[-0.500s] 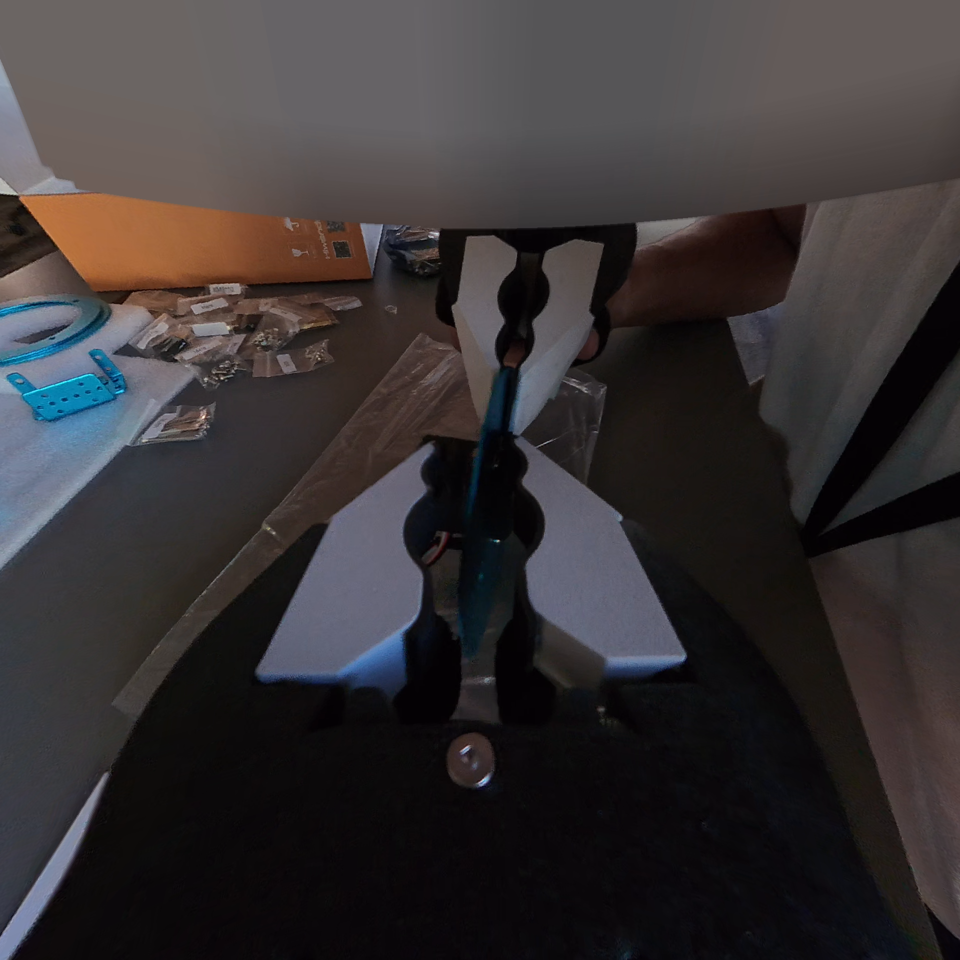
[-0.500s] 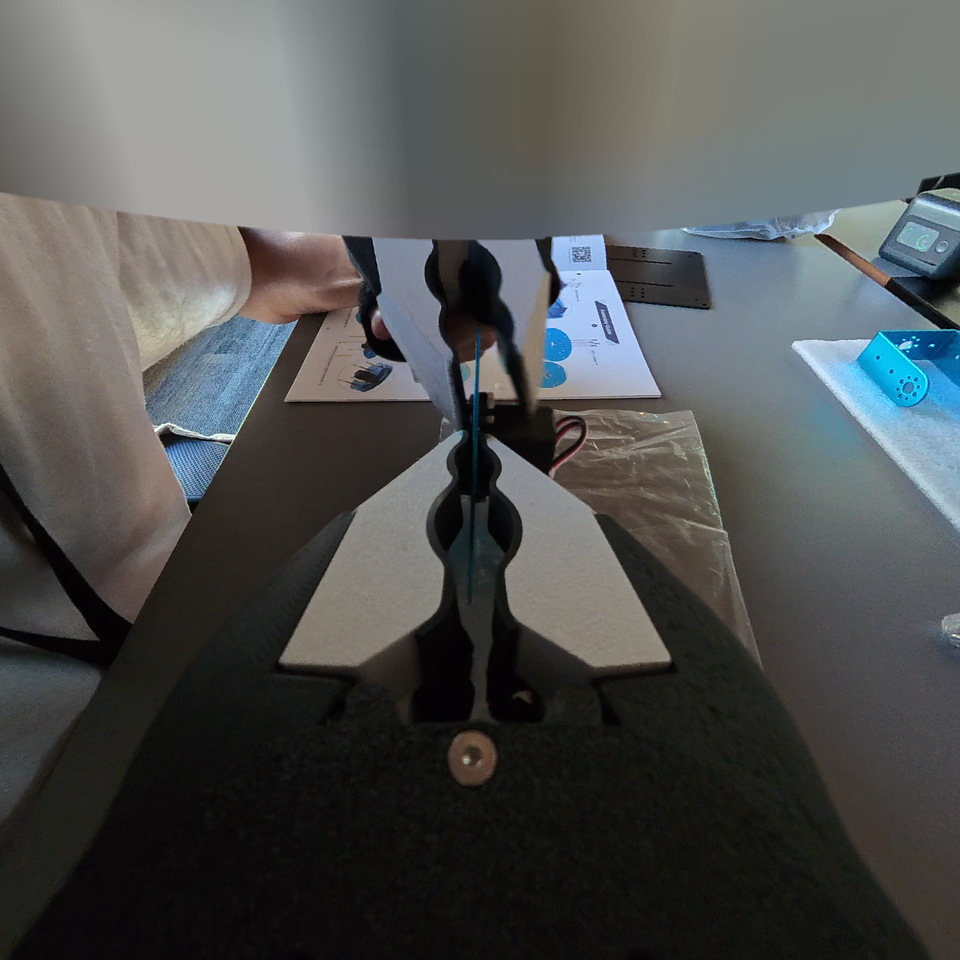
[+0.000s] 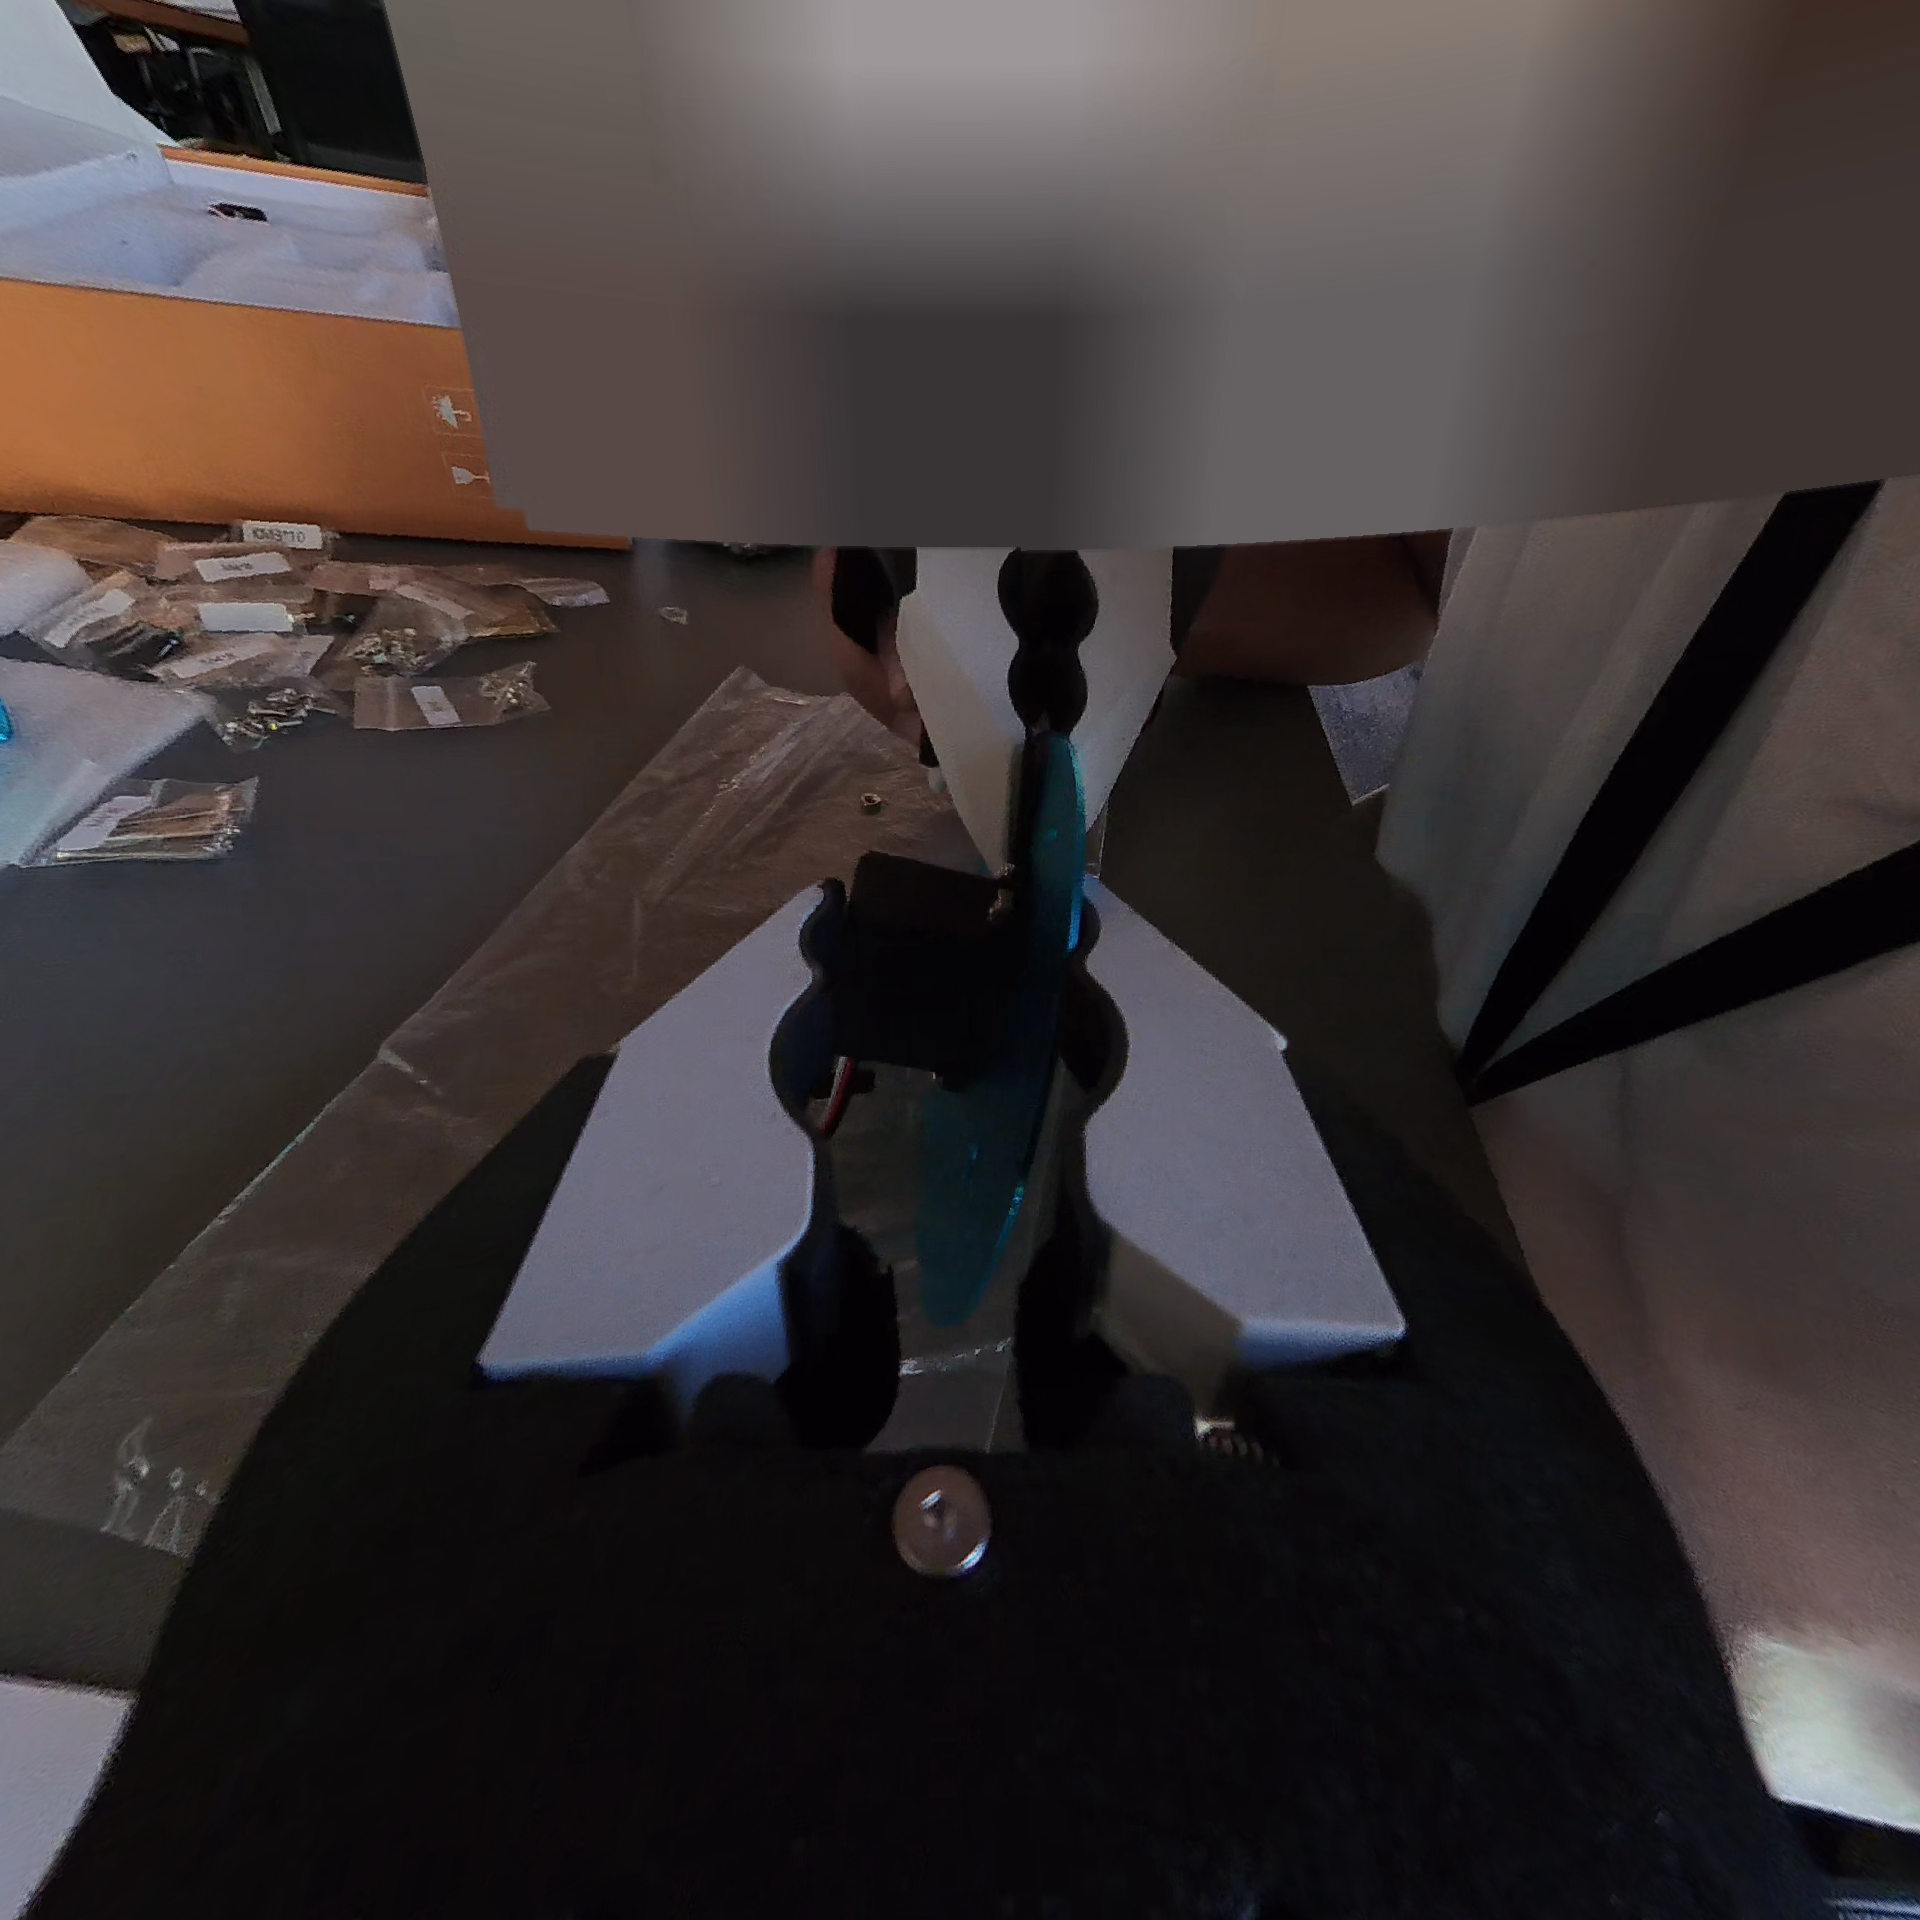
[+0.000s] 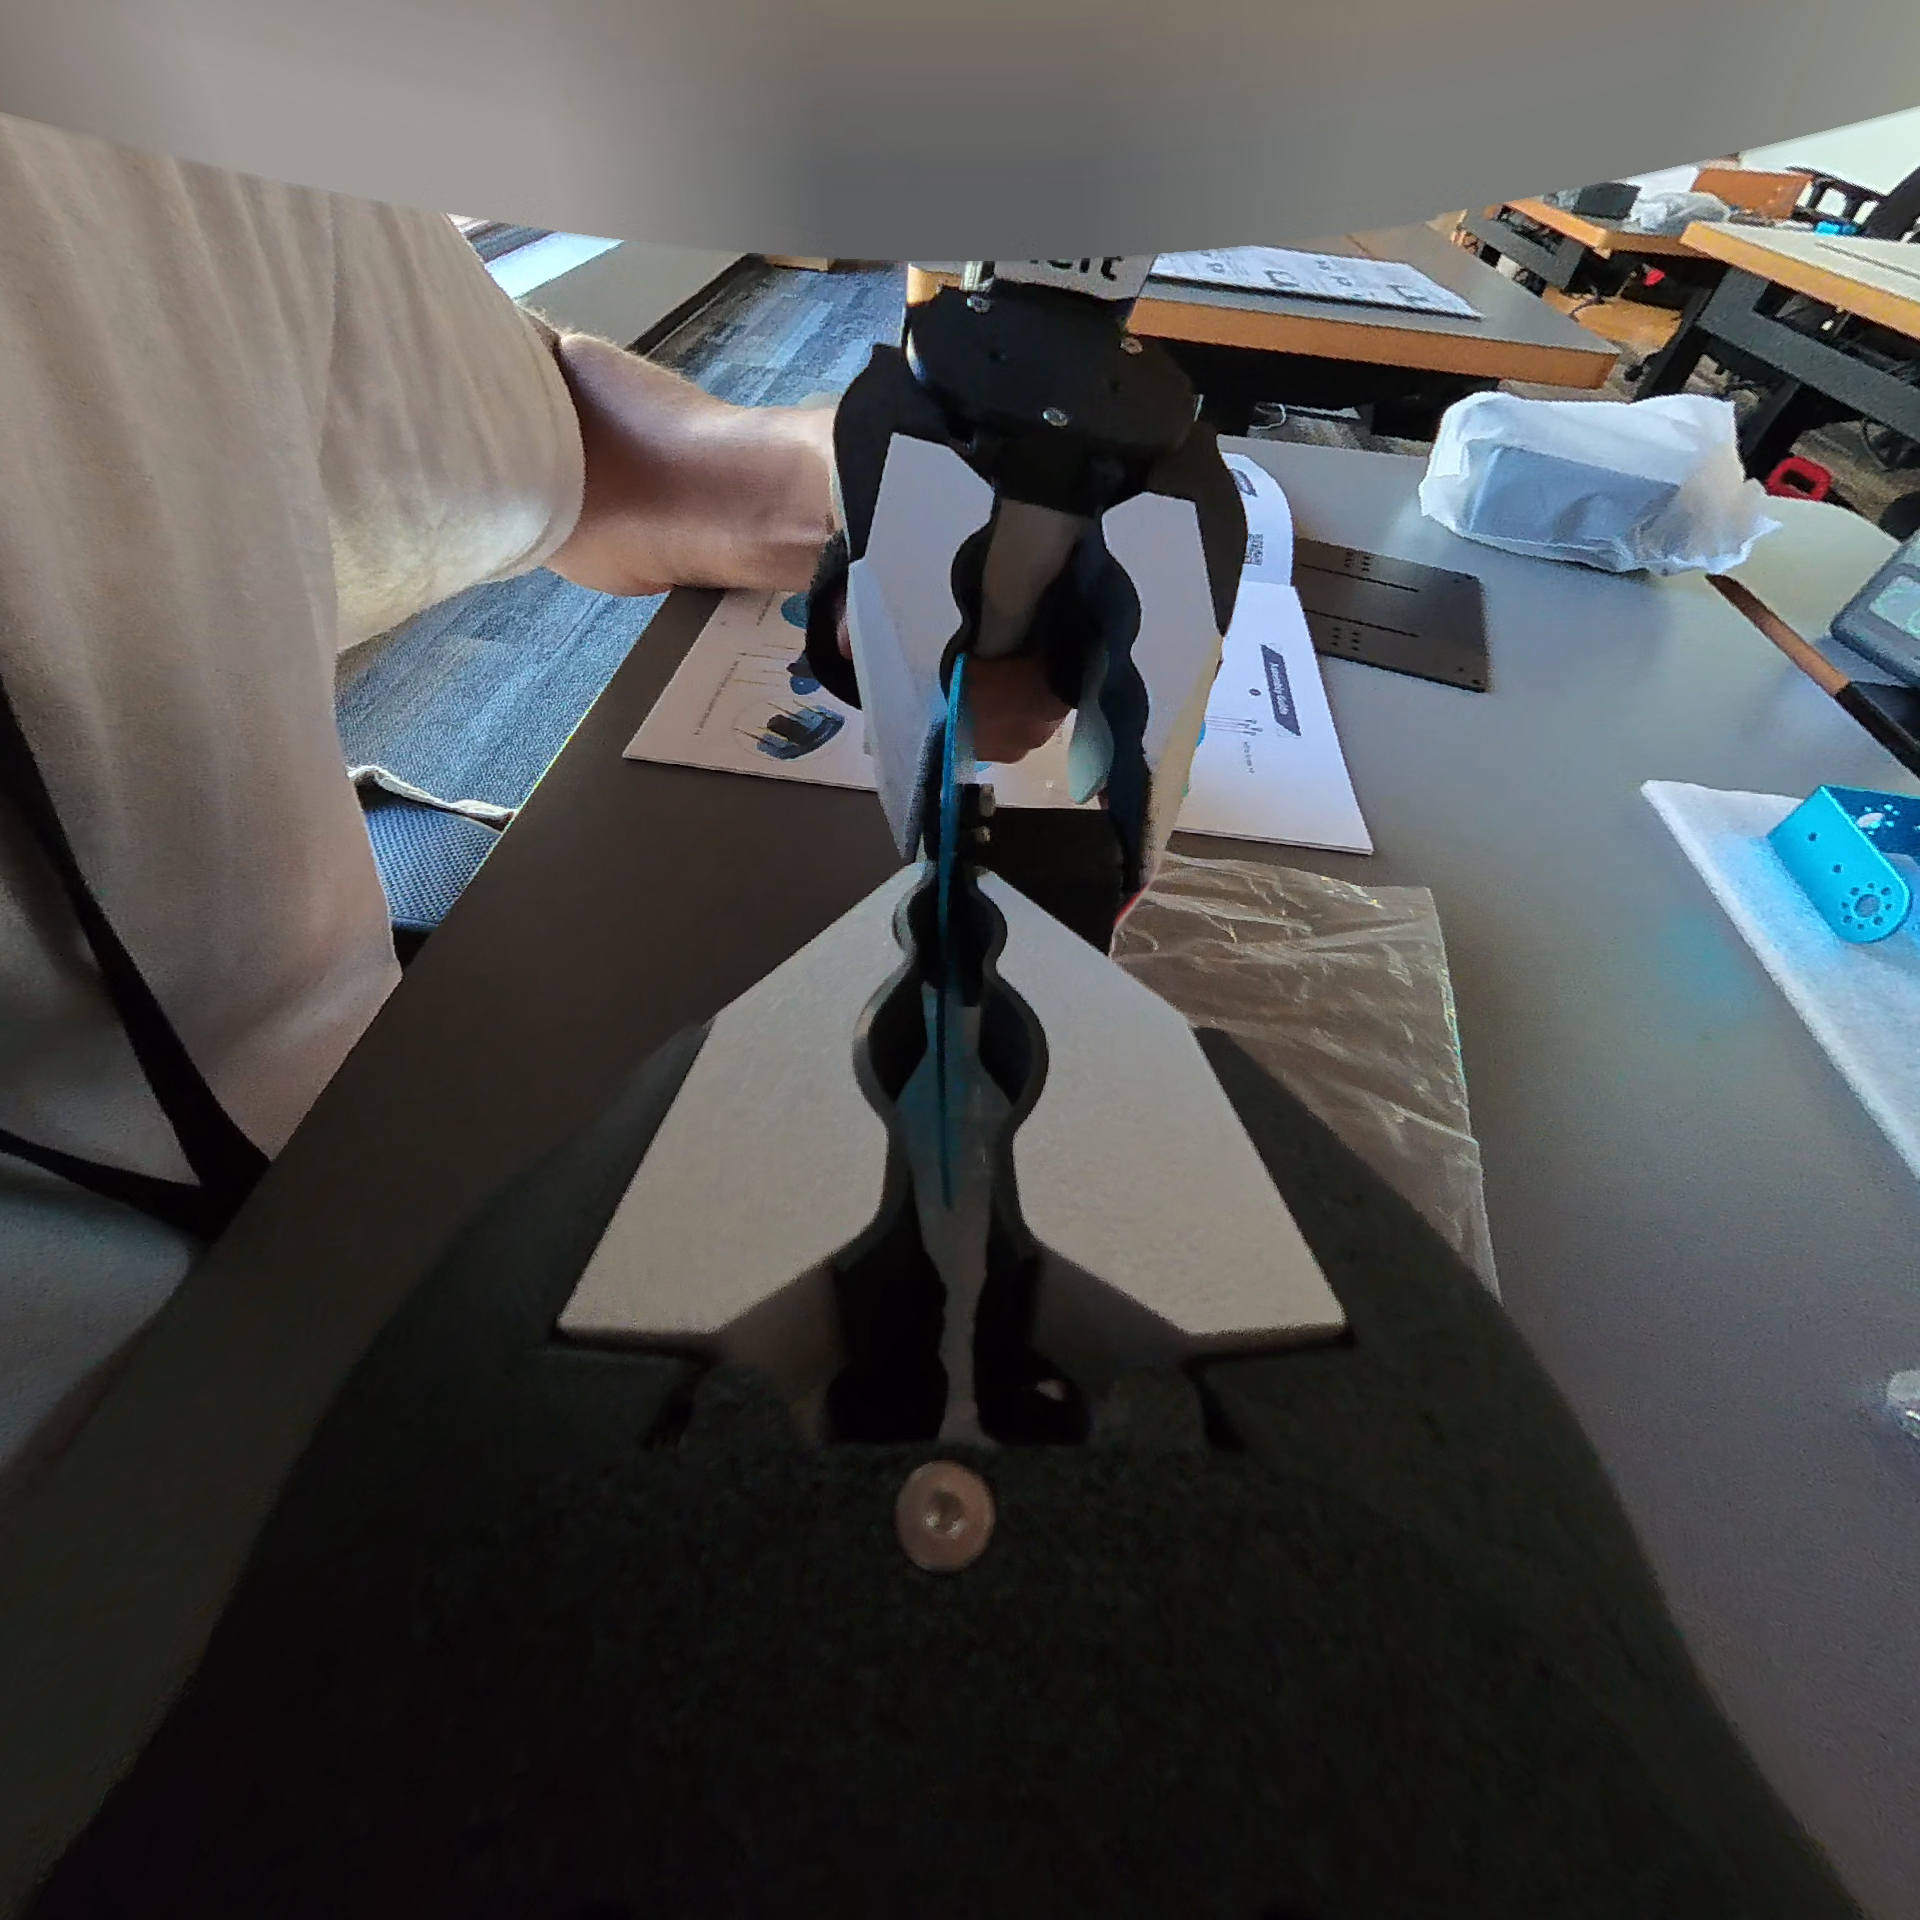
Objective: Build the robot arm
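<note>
Here the left tongs (image 3: pixel 1023 935) sit a little parted: a black servo block (image 3: pixel 925 977) and a thin blue disc (image 3: pixel 997 1122) fill the gap, the disc edge-on along the right finger, the block against the left one. Whether the fingers actually press on them I cannot tell. In the right wrist view the right tongs (image 4: pixel 945 904) are nearly closed on the same blue disc (image 4: pixel 945 987), pinching its thin rim, which runs as a line up the slot. The two tongs face each other tip to tip, each on an opposite edge of the disc, held above the dark table (image 4: pixel 1610 1091). Red and white wires (image 3: pixel 844 1091) hang from the block's underside.

Under the tongs lies a crinkled clear plastic bag (image 4: pixel 1309 997), flat on the table. Beyond it an open instruction booklet (image 4: pixel 1278 748) and a black perforated plate (image 4: pixel 1392 613). Right side: white foam sheet (image 4: pixel 1787 956) with a blue metal bracket (image 4: pixel 1849 862) on it. In the left wrist view, small bags of hardware (image 3: pixel 312 644) are scattered far left, in front of an orange box (image 3: pixel 208 416). A person in a pale shirt (image 4: pixel 187 623) sits close at the table edge.
</note>
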